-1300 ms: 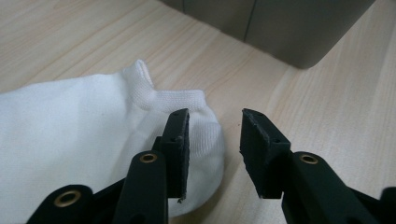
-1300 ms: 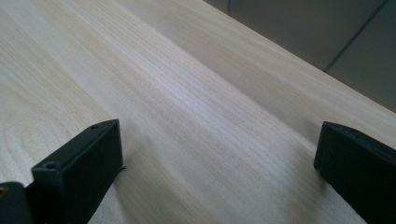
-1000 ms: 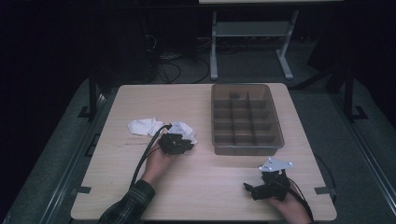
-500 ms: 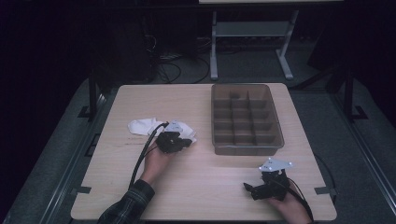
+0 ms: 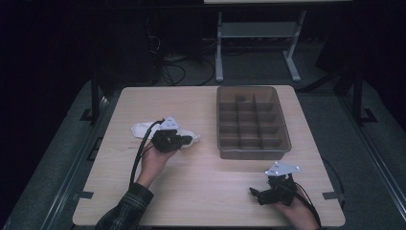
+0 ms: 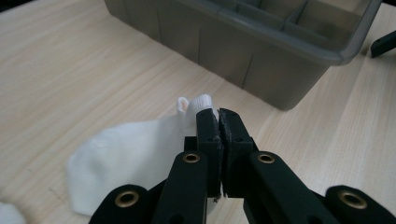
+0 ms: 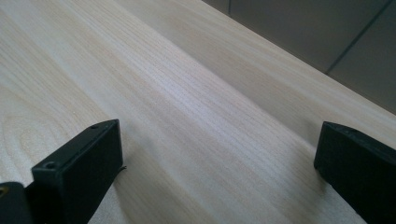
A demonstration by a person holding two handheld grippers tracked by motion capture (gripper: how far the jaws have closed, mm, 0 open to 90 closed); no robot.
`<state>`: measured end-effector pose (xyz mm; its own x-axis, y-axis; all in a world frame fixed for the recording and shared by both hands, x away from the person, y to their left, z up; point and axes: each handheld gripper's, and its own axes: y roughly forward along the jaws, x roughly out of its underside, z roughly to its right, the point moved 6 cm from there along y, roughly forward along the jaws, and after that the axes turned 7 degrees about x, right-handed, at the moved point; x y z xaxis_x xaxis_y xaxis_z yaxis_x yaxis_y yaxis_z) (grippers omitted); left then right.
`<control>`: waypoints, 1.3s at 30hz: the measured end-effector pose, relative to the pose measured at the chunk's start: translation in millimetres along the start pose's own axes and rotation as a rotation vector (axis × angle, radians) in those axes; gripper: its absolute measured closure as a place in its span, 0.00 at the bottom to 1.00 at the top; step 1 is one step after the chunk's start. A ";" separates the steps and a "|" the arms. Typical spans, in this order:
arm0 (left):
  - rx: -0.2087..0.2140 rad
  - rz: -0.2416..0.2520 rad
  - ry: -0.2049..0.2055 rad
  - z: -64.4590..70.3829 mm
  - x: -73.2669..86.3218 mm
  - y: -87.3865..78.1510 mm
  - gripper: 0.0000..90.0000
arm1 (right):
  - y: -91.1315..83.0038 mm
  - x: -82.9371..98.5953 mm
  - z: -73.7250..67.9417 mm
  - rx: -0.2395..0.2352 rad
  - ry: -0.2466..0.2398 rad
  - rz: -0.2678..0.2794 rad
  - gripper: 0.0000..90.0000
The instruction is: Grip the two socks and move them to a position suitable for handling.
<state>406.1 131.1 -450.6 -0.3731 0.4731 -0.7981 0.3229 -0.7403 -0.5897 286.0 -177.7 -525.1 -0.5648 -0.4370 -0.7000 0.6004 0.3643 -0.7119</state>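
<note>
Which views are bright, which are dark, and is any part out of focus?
High view: dim, room beyond the table nearly black. Left gripper view: bright and even, white sock sharp, soft shadow beside the grey tray. Right gripper view: well lit, wood grain crisp mid-frame, the right gripper with blurred near jaws.

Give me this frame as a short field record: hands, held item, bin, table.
left gripper: fingers shut on the white sock, pinching its edge
white sock: lying on the table, left of the bin, not in it
second white piece: on the table beyond the left hand, too small to identify
right gripper: fingers wide open, nothing between them, low over bare wood near the front edge
divided bin: grey, translucent, compartments look empty
table: light wood
</note>
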 end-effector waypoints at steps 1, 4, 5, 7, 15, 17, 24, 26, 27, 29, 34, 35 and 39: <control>0.000 0.010 0.000 0.2 -1.6 -3.0 0.98 | 0.0 0.0 0.0 0.000 0.000 0.000 0.01; -0.001 0.027 -0.005 0.7 -5.4 -11.1 0.98 | 0.0 0.0 0.1 0.000 -0.001 0.000 0.01; -0.004 0.035 -0.005 0.9 -6.9 -13.8 0.98 | 0.0 0.0 0.1 0.000 -0.001 0.000 0.01; -0.003 0.046 -0.007 1.9 -9.8 -19.5 0.98 | 0.1 -0.1 0.0 0.000 0.000 -0.001 0.01; -0.021 0.100 0.002 4.2 -22.8 -42.4 0.98 | 0.2 -0.2 0.0 0.000 0.000 0.000 0.01; -0.021 0.110 0.000 5.1 -25.4 -47.4 0.98 | 0.2 -0.2 0.0 0.000 0.000 0.000 0.01; -0.018 0.140 0.005 9.9 -33.8 -63.8 0.98 | 0.4 -0.3 0.0 0.001 0.000 0.000 0.01; -0.019 0.144 0.009 12.1 -35.6 -68.8 0.98 | 0.4 -0.3 0.0 0.001 0.000 0.000 0.01; -0.020 0.149 0.006 13.5 -36.4 -71.4 0.98 | 0.3 -0.3 0.0 0.000 0.000 0.000 0.01; -0.017 0.157 0.005 16.4 -38.0 -76.2 0.98 | 0.3 -0.4 0.1 0.002 0.000 0.001 0.01; -0.011 0.168 0.021 28.1 -41.7 -88.7 0.98 | 0.2 -0.4 -0.2 -0.001 0.002 0.001 0.01; -0.011 0.168 0.021 28.1 -41.7 -88.7 0.98 | 0.2 -0.4 -0.2 -0.001 0.002 0.001 0.01; -0.007 0.167 0.031 36.6 -41.1 -95.9 0.98 | 0.2 -0.5 -0.2 -0.001 0.001 0.002 0.01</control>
<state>358.6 165.1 -356.8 -0.2868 0.3588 -0.8883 0.3840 -0.8065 -0.4497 286.4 -177.3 -524.9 -0.5647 -0.4353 -0.7012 0.6008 0.3657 -0.7109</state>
